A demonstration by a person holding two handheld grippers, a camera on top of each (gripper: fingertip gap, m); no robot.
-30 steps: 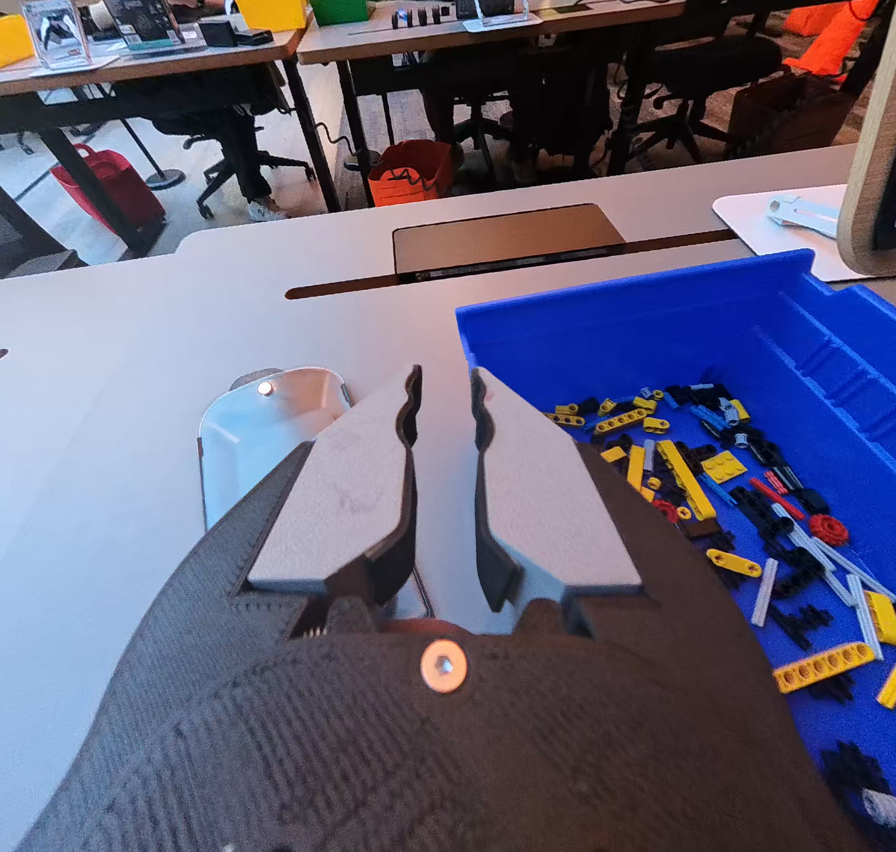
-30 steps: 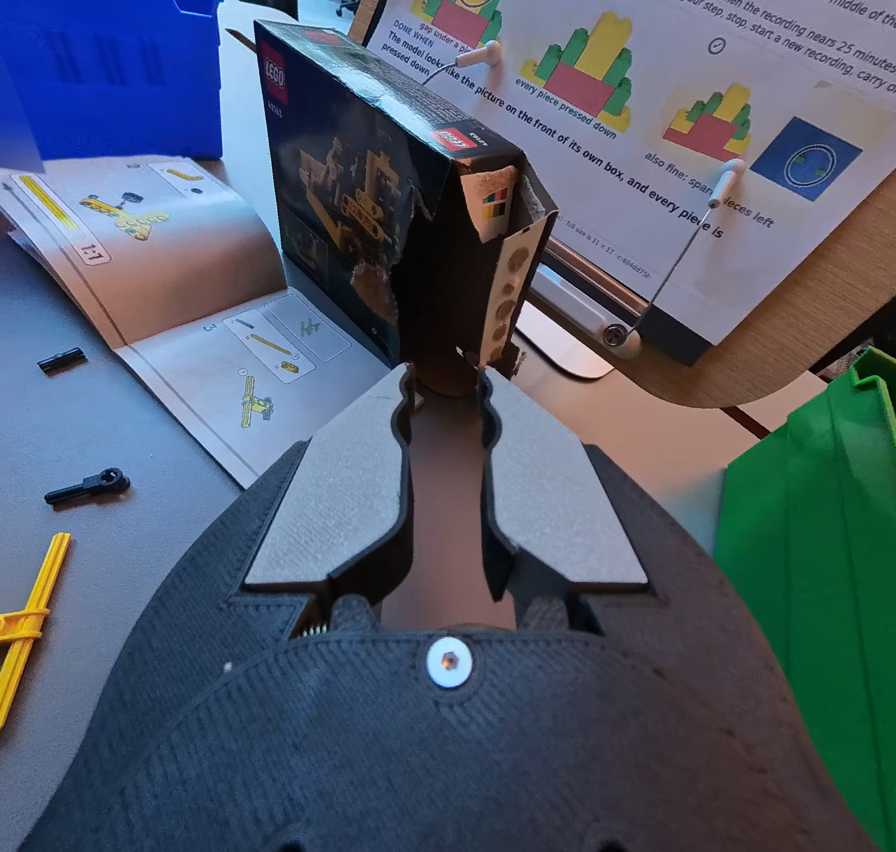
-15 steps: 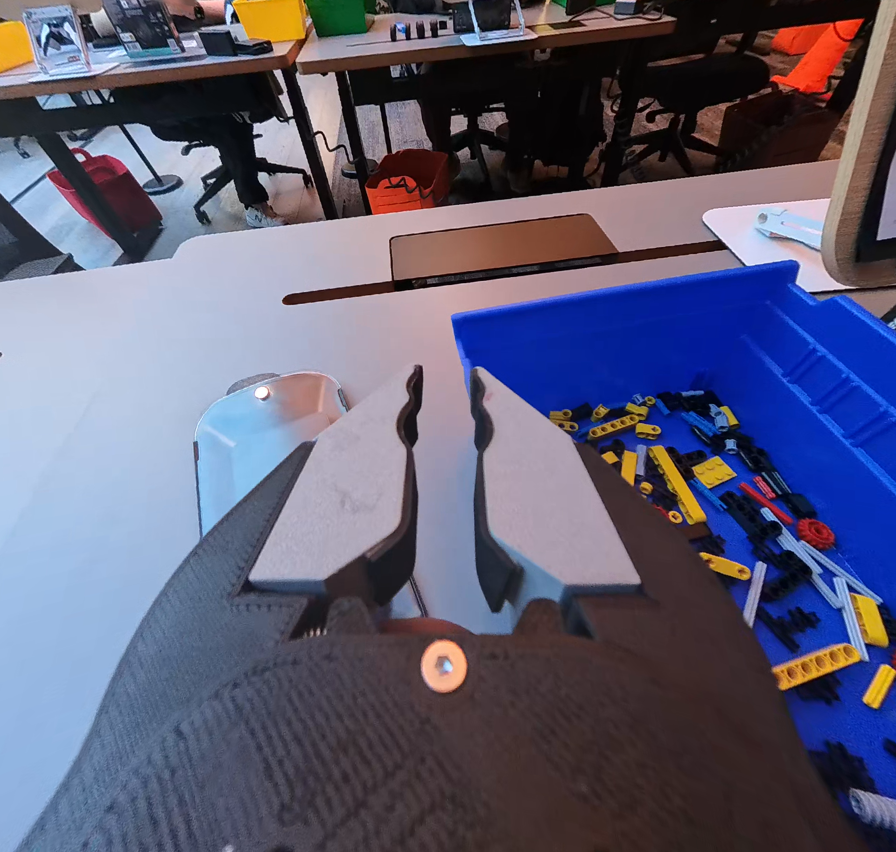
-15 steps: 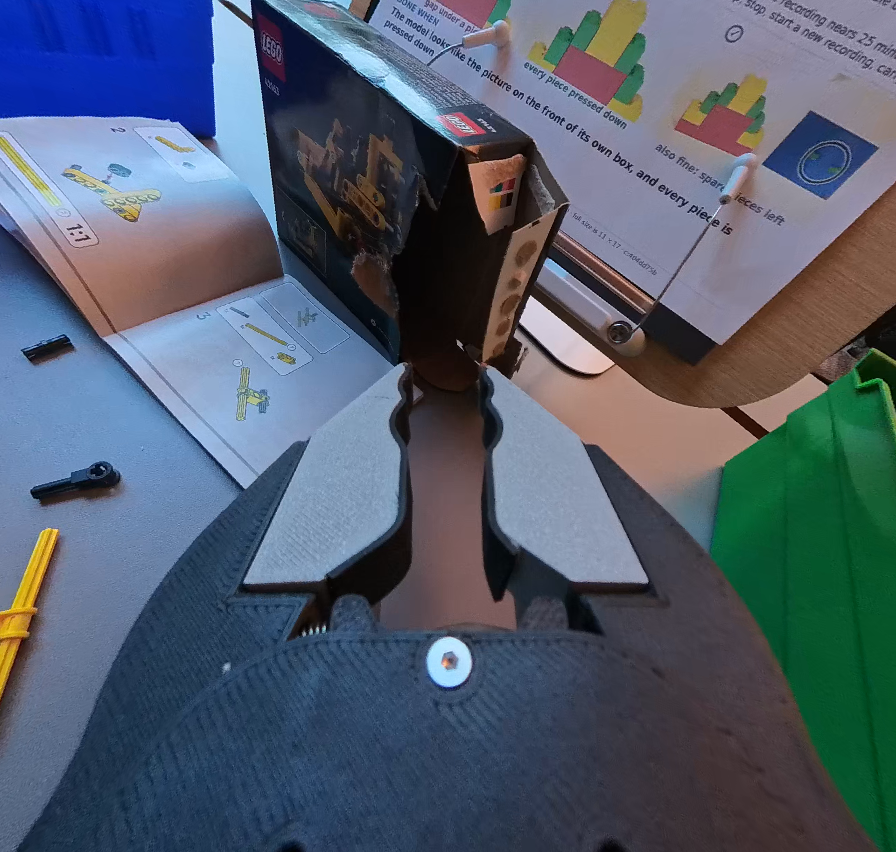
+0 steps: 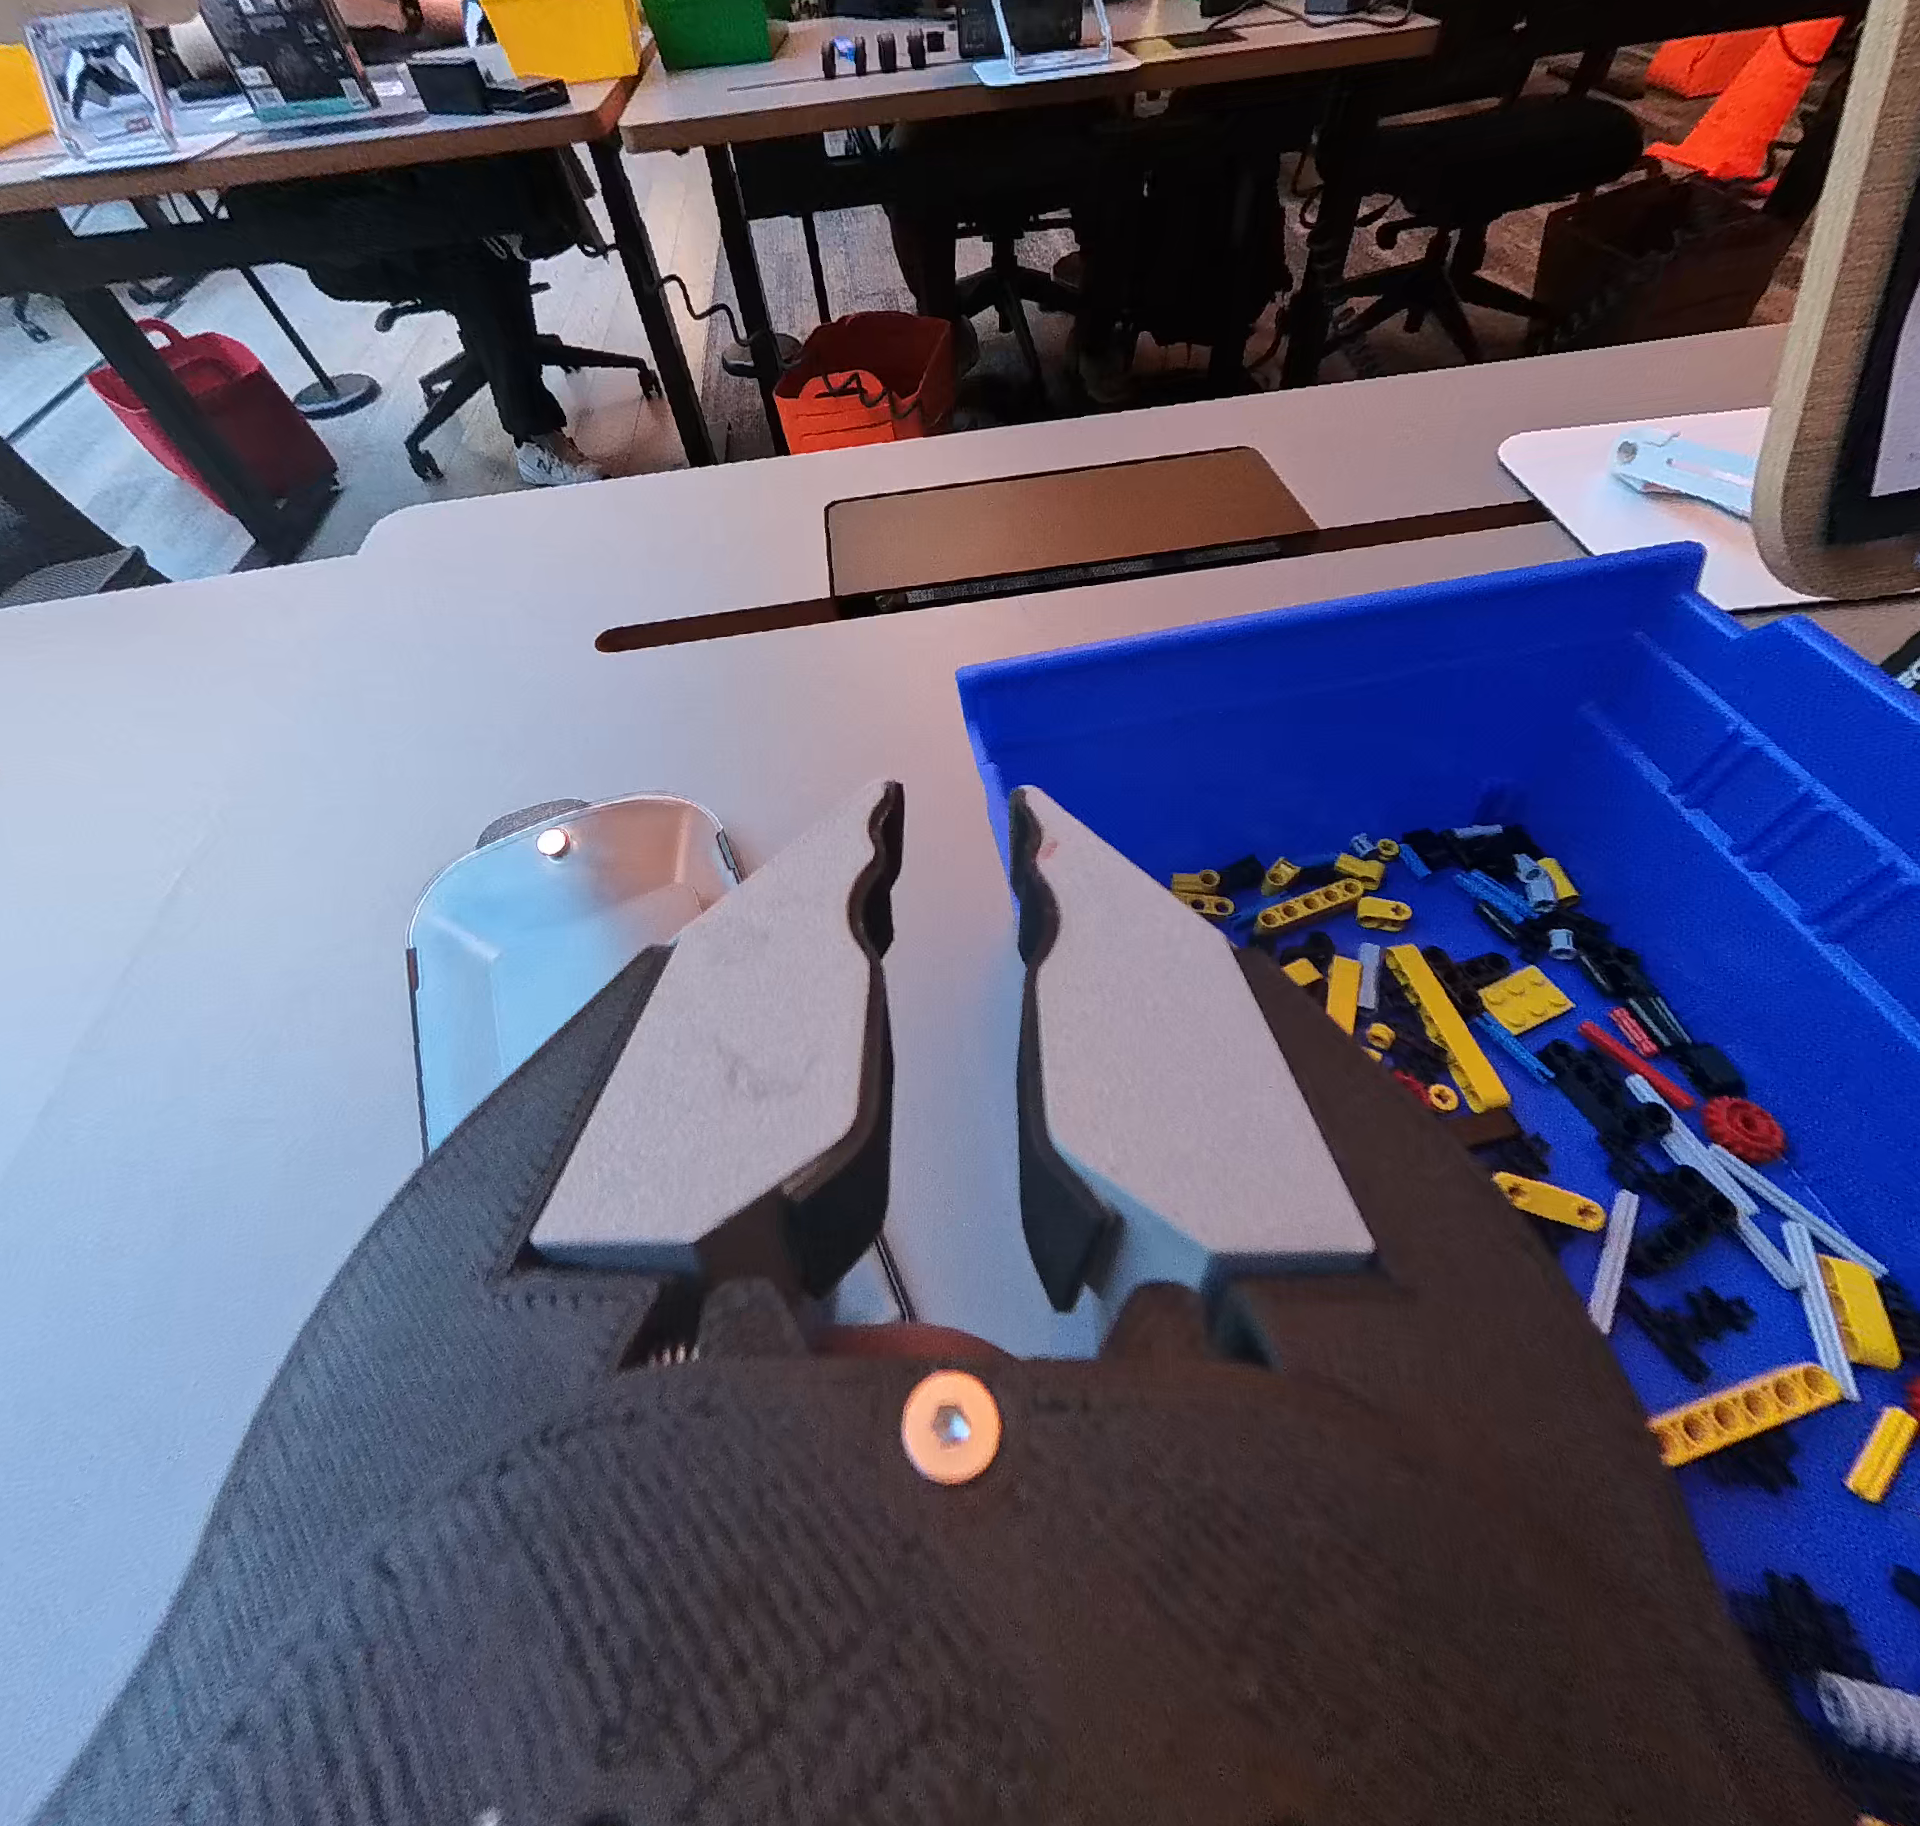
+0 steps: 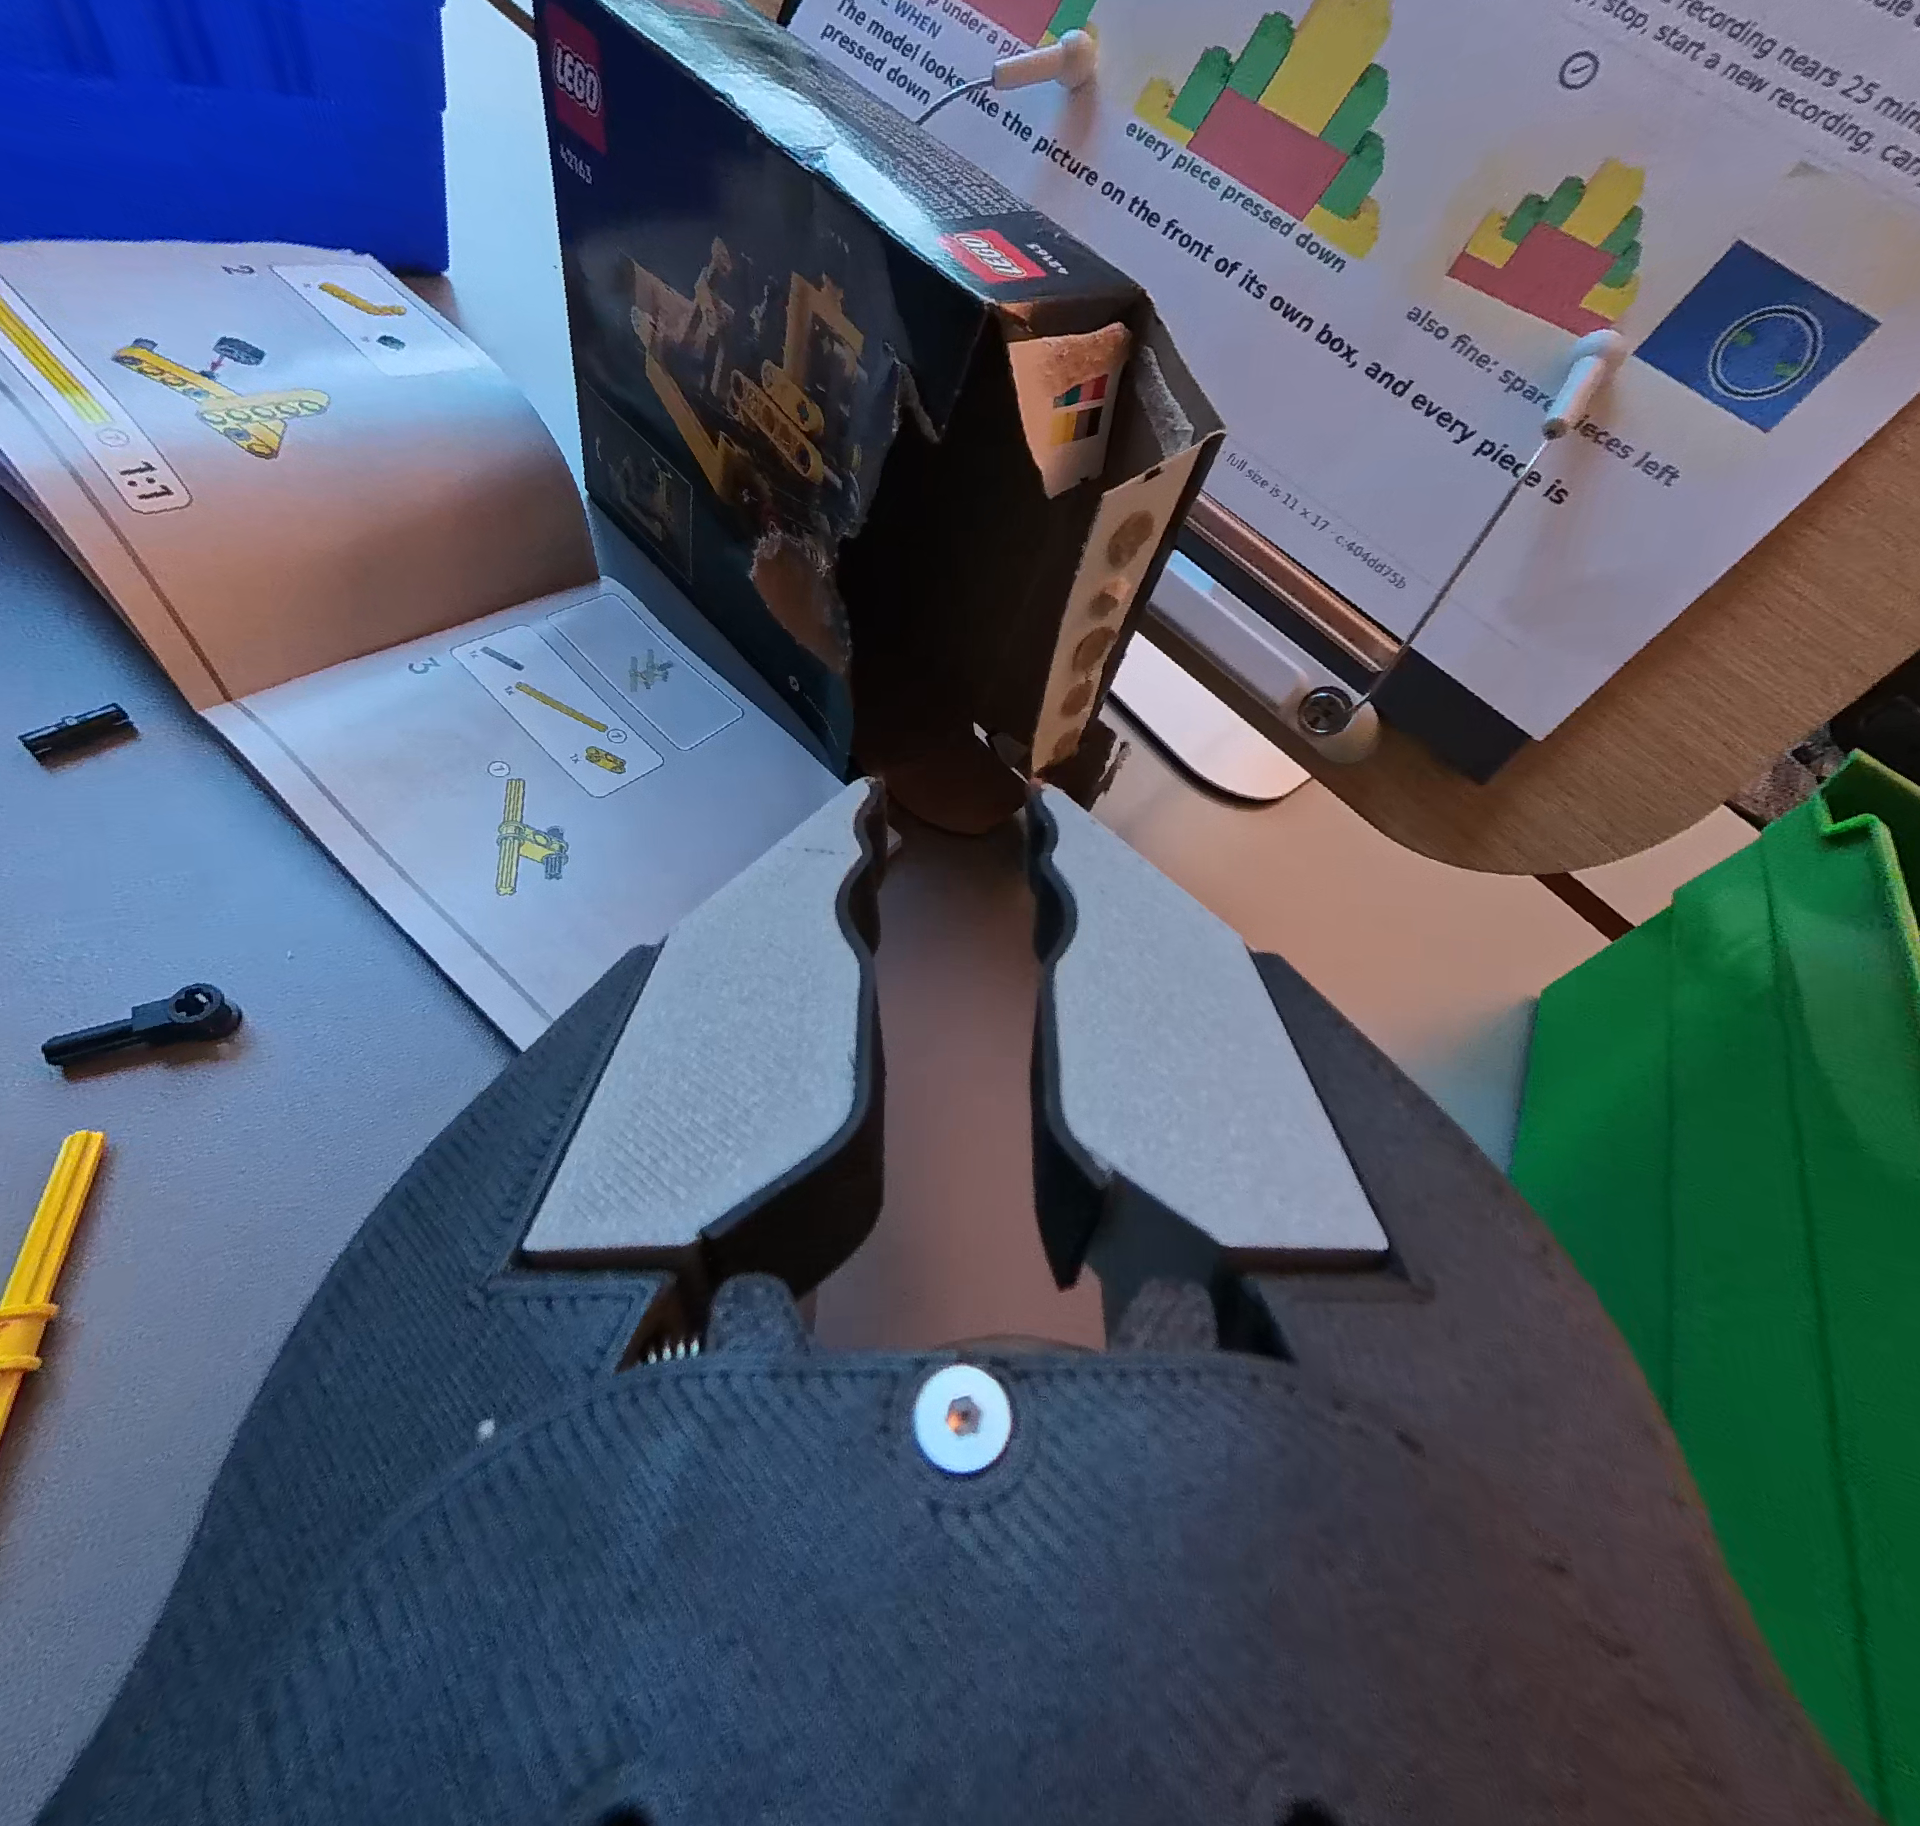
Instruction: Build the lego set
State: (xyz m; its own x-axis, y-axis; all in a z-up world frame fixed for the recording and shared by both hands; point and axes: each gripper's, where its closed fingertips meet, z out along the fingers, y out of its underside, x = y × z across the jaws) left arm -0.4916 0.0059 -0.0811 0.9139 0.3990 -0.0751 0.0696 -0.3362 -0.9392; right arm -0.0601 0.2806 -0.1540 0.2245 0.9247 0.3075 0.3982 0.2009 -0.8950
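Loose yellow, black, grey and red building pieces (image 5: 1538, 1038) lie scattered in the deep blue plastic bin (image 5: 1351, 696) on the pale grey tabletop (image 5: 260, 789). The left tool (image 5: 954, 820) hangs above the tabletop just beside the bin's near corner, its two grey fingers parted, nothing between them. A shiny metal plate (image 5: 540, 924) sits under its left side.

Over to the right view: the right tool (image 6: 956, 810) is released too, its fingertips apart and empty, right up against the torn-open end of the dark cardboard set box (image 6: 790, 363), which stands upright. The open instruction booklet (image 6: 343, 571) lies flat beside the box. On the tabletop near it rest a short black pin (image 6: 78, 732), a black rod with a ring end (image 6: 145, 1023) and a yellow axle assembly (image 6: 42, 1267). A green plastic bin (image 6: 1745, 1205) stands at the right, and a printed sheet on a wooden board (image 6: 1558, 166) leans behind the box.
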